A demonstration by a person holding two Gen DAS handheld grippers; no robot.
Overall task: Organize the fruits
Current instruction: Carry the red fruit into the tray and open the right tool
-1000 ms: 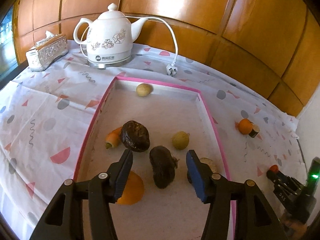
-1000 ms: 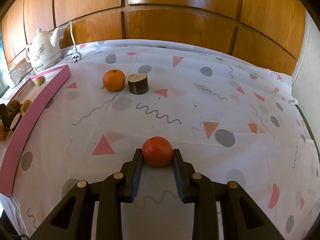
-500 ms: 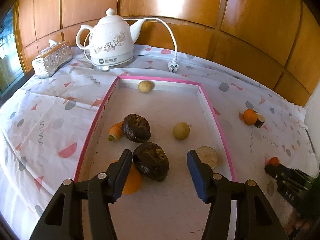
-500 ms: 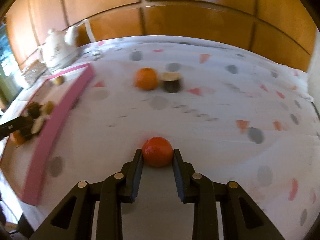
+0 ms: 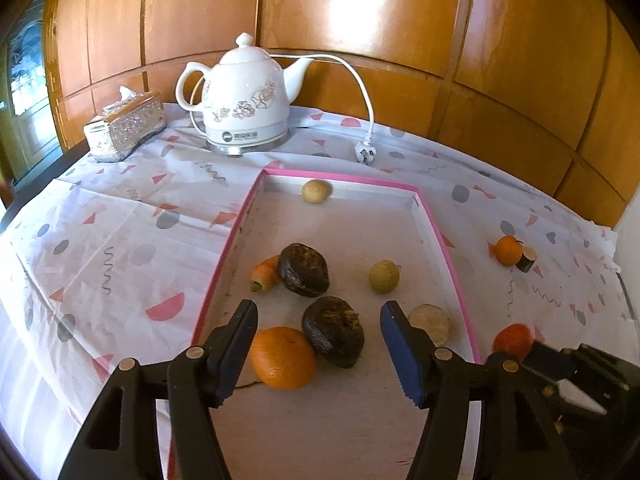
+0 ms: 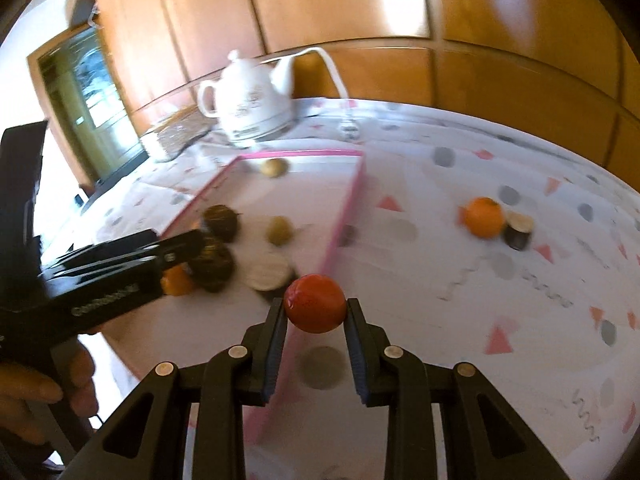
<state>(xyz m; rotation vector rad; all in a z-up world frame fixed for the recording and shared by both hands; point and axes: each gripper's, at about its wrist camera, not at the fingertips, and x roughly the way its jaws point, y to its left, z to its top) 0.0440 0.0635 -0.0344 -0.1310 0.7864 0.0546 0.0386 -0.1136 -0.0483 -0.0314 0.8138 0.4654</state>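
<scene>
A pink-rimmed tray [image 5: 442,236] holds an orange [image 5: 282,357], two dark brown fruits [image 5: 333,331] [image 5: 303,269], a carrot [image 5: 265,273], two small yellowish fruits and a pale disc [image 5: 430,323]. My left gripper [image 5: 316,340] hovers over the tray's near end, its jaws opening; the orange and a dark fruit lie below and between them, untouched. My right gripper [image 6: 315,314] is shut on a red tomato [image 6: 315,303], carried in the air near the tray's right rim [image 6: 340,224]. An orange [image 6: 483,217] and a dark stub [image 6: 517,230] lie on the cloth.
A white kettle [image 5: 247,98] with its cord and plug [image 5: 366,154] stands behind the tray, a tissue box [image 5: 124,126] to its left. Wood panelling backs the table. A hand [image 6: 36,392] holds the left gripper at the right wrist view's left edge.
The left jaws have spread wider and drawn back, leaving the dark fruit lying in the tray. The right gripper has lifted the tomato off the cloth and swung left toward the tray.
</scene>
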